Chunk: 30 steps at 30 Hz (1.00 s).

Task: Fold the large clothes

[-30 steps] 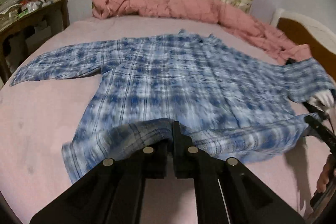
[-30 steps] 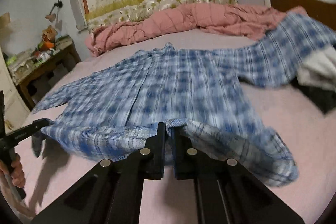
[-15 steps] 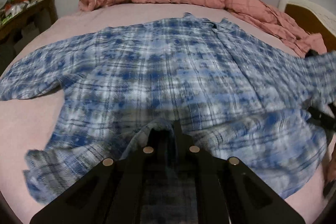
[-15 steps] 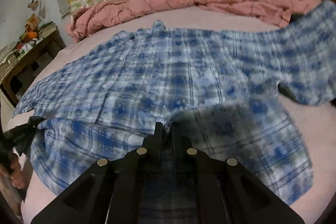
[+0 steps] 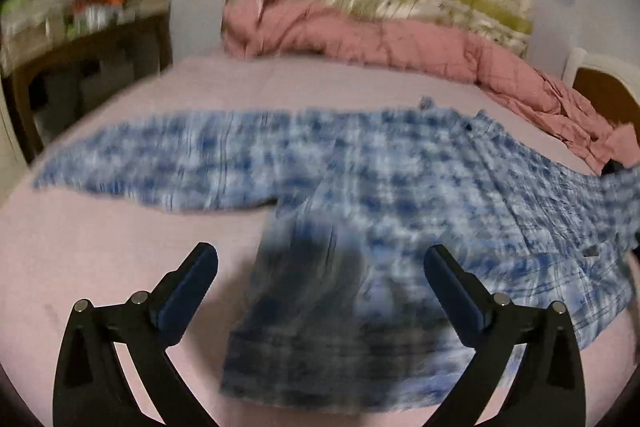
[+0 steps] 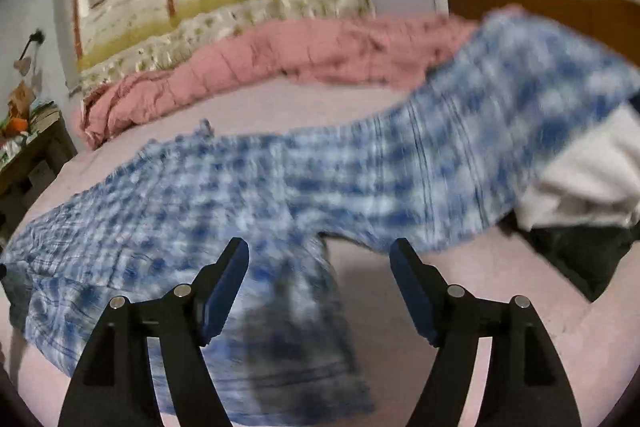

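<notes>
On the bed (image 5: 120, 247), below the pink quilt (image 5: 360, 35), the plaid shirt (image 5: 400, 187) lies spread. My left gripper (image 5: 320, 267) and right gripper (image 6: 320, 259) hang spread apart, empty. I should smooth the hem fold, then take each sleeve.

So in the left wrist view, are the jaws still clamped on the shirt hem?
No, the left gripper stands wide open, its jaws apart above the blue plaid shirt, which lies loose on the bed.
</notes>
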Available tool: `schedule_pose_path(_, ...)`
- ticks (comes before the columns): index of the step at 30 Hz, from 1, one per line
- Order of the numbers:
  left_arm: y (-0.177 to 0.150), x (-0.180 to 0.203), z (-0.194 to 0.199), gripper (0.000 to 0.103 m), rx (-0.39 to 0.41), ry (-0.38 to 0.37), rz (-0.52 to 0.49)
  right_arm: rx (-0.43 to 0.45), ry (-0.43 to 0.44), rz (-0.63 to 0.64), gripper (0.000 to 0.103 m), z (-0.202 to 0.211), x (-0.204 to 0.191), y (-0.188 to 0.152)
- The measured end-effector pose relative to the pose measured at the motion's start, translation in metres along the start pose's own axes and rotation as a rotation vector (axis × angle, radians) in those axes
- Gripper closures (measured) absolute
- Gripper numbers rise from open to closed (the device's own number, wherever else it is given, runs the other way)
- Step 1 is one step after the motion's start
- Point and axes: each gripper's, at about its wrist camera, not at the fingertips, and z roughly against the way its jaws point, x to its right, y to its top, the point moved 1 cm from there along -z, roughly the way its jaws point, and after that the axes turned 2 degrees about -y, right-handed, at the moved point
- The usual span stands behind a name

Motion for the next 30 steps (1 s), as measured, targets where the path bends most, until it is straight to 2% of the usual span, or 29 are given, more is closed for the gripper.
schedule_pose_path(3,-0.006,-0.015,-0.018,0.001,-0.080,0.002,0.016,-0.064,0.007,0.019,0.029,-0.021,0.003,-0.002)
schedule_pose_path(5,-0.014,-0.015,-0.026,0.010,-0.117,-0.039,0.006,-0.110,0.052,0.076,0.038,-0.034,-0.010,-0.008)
schedule_pose_path(6,-0.019,-0.013,-0.032,0.021,-0.141,-0.095,0.003,-0.132,0.065,0.109,0.050,-0.041,-0.017,-0.011)
schedule_pose_path(7,-0.022,-0.011,-0.039,0.033,-0.168,-0.127,0.002,-0.147,0.063,0.133,0.066,-0.046,-0.023,-0.014)
schedule_pose_path(8,-0.025,-0.009,-0.043,0.040,-0.181,-0.112,-0.011,-0.166,0.054,0.150,0.075,-0.051,-0.027,-0.018)
schedule_pose_path(9,-0.026,-0.006,-0.043,0.059,-0.175,-0.085,-0.032,-0.189,0.039,0.161,0.087,-0.058,-0.030,-0.019)
schedule_pose_path(10,-0.026,-0.005,-0.039,0.091,-0.156,-0.068,-0.050,-0.185,0.041,0.156,0.095,-0.059,-0.031,-0.020)
schedule_pose_path(11,-0.025,-0.004,-0.035,0.097,-0.137,-0.080,-0.049,-0.169,0.050,0.149,0.097,-0.057,-0.032,-0.019)
schedule_pose_path(12,-0.023,-0.004,-0.030,0.097,-0.107,-0.100,-0.039,-0.127,0.048,0.136,0.097,-0.050,-0.031,-0.016)
schedule_pose_path(15,-0.018,-0.005,-0.015,0.097,-0.015,-0.093,-0.033,-0.003,0.026,0.092,0.098,-0.027,-0.023,-0.008)
schedule_pose_path(18,-0.016,-0.005,-0.012,0.097,0.004,-0.081,-0.025,0.050,-0.004,0.059,0.098,-0.017,-0.019,-0.003)
schedule_pose_path(20,-0.020,-0.008,-0.026,0.096,-0.056,-0.060,-0.020,0.019,-0.022,0.060,0.098,-0.025,-0.019,-0.002)
schedule_pose_path(22,-0.026,-0.013,-0.047,0.094,-0.149,-0.030,0.005,-0.050,-0.070,0.063,0.099,-0.043,-0.019,-0.006)
schedule_pose_path(23,-0.028,-0.016,-0.052,0.094,-0.171,-0.035,0.019,-0.084,-0.092,0.063,0.099,-0.051,-0.018,-0.007)
schedule_pose_path(25,-0.025,-0.021,-0.048,0.090,-0.165,-0.030,0.038,-0.144,-0.128,0.055,0.099,-0.063,-0.013,-0.012)
schedule_pose_path(26,-0.025,-0.022,-0.044,0.088,-0.152,-0.020,0.041,-0.157,-0.119,0.041,0.099,-0.065,-0.010,-0.012)
schedule_pose_path(27,-0.025,-0.021,-0.040,0.079,-0.135,-0.004,0.038,-0.152,-0.110,0.029,0.099,-0.063,-0.006,-0.014)
schedule_pose_path(28,-0.024,-0.020,-0.035,0.057,-0.111,0.020,0.030,-0.128,-0.101,0.010,0.099,-0.057,-0.003,-0.012)
schedule_pose_path(30,-0.023,-0.019,-0.024,0.032,-0.048,0.021,0.020,-0.070,-0.081,-0.006,0.097,-0.043,0.001,-0.009)
